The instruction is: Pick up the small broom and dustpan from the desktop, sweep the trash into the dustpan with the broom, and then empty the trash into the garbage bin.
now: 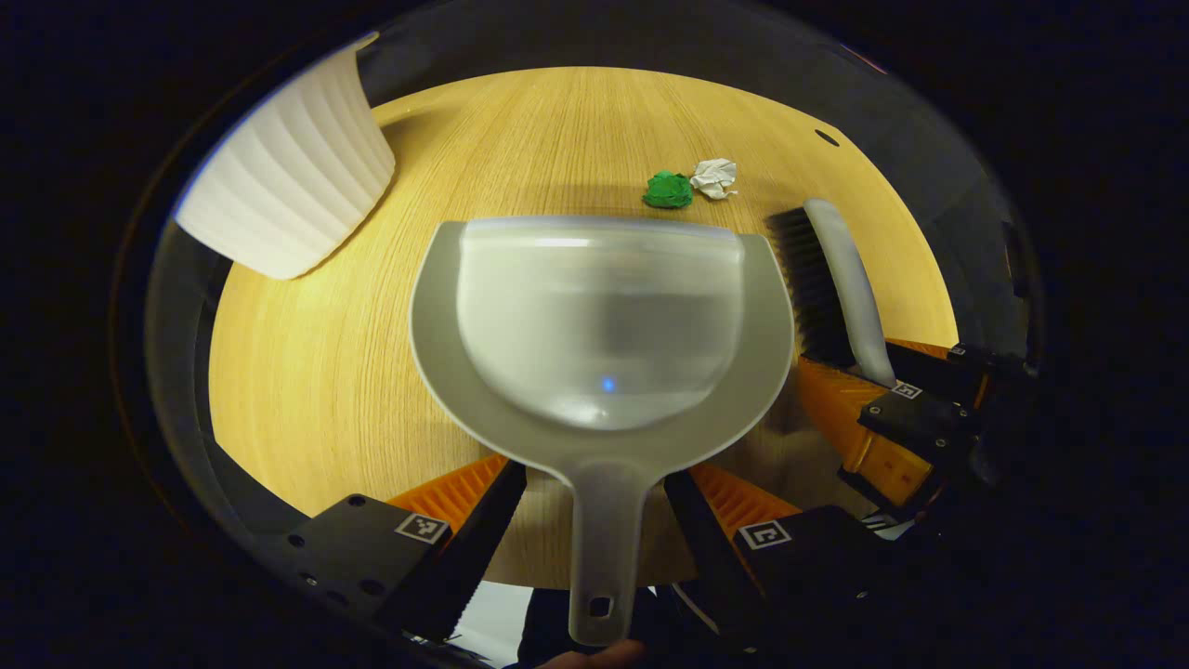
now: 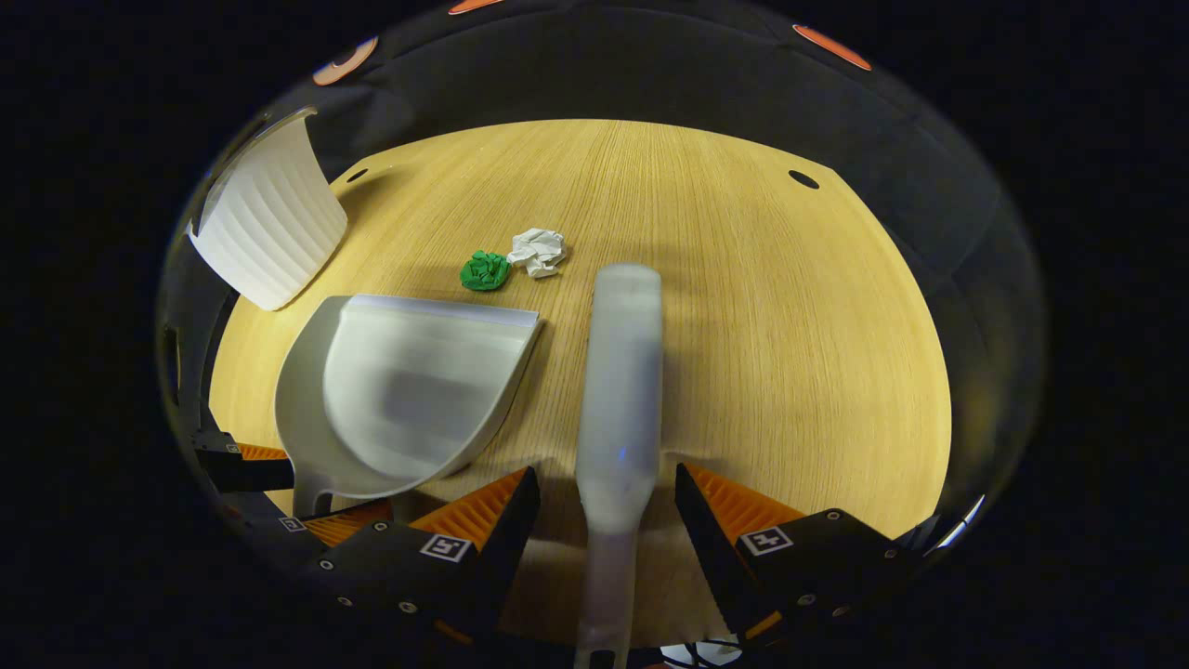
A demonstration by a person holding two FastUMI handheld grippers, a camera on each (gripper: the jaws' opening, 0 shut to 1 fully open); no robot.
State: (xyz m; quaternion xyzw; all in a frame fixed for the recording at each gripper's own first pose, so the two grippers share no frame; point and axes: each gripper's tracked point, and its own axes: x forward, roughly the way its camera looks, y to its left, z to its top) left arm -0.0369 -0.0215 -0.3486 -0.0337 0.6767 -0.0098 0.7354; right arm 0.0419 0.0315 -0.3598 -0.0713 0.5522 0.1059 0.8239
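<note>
A grey dustpan [image 1: 604, 316] lies flat on the wooden desktop [image 1: 316, 372], its mouth facing a green crumpled scrap [image 1: 669, 190] and a white paper wad [image 1: 714, 177]. My left gripper [image 1: 594, 470] is open, its fingers on either side of the dustpan handle with gaps showing. To the right lies the small broom [image 1: 836, 279], black bristles facing the dustpan. In the right gripper view my right gripper [image 2: 607, 470] is open and straddles the broom [image 2: 618, 390] at its handle without pressing on it. The dustpan [image 2: 409, 390], green scrap [image 2: 485, 270] and white wad [image 2: 538, 251] sit to its left.
A white ribbed bin [image 1: 288, 177] stands at the desk's far left, also in the right gripper view [image 2: 265, 223]. A small dark hole [image 2: 803, 178] marks the desktop at the far right. Bare wood [image 2: 790, 353] spreads right of the broom. The desk edge runs close behind the trash.
</note>
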